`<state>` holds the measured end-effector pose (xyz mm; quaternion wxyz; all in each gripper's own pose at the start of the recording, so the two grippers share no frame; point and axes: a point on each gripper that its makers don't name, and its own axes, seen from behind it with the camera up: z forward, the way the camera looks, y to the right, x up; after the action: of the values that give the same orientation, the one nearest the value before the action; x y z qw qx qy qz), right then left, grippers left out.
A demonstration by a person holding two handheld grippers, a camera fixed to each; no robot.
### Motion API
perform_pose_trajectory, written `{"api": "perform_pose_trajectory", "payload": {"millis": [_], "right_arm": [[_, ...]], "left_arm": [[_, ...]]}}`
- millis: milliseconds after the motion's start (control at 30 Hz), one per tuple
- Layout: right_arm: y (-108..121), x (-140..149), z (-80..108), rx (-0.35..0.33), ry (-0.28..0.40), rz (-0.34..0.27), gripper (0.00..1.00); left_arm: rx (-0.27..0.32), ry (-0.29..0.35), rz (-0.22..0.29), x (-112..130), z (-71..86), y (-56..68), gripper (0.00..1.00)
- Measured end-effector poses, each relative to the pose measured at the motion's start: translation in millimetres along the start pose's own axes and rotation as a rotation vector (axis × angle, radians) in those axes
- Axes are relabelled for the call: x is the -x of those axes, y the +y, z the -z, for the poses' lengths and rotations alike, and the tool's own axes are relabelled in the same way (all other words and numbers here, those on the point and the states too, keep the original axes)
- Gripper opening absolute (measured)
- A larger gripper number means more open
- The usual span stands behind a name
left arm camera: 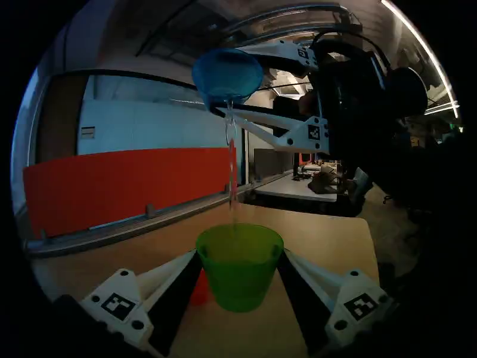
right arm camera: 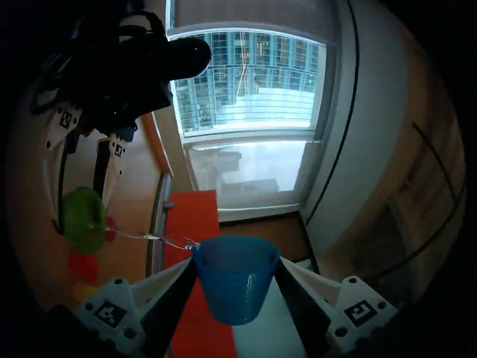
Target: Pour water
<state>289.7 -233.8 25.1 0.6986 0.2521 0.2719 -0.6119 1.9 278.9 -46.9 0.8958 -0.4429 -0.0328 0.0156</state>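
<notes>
My left gripper (left arm camera: 238,268) is shut on a green cup (left arm camera: 239,265), held upright above the wooden table (left arm camera: 334,238). Higher up, my right gripper (left arm camera: 253,89) holds a blue cup (left arm camera: 228,74) tipped over, and a thin stream of water (left arm camera: 231,173) falls from its rim into the green cup. In the right gripper view, my right gripper (right arm camera: 236,280) is shut on the blue cup (right arm camera: 235,277). Water (right arm camera: 149,237) runs from its lip across to the green cup (right arm camera: 83,219), which sits between the left gripper's fingers (right arm camera: 110,164).
A red object (left arm camera: 201,289) lies on the table just behind the green cup; red and yellow items (right arm camera: 83,271) show near it in the right gripper view. An orange-red panel (left arm camera: 119,185) runs along the table's far edge, and a large window (right arm camera: 253,89) lies beyond.
</notes>
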Motion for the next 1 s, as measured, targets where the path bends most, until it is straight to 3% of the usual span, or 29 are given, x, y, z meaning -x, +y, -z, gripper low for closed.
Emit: {"api": "perform_pose_trajectory", "payload": {"millis": [1000], "right_arm": [[5,-15,-4.6,0.016,0.014,0.156,0.90]], "left_arm": [[-0.004,0.010,0.003,-5,-1.3,-1.6,0.85]]}}
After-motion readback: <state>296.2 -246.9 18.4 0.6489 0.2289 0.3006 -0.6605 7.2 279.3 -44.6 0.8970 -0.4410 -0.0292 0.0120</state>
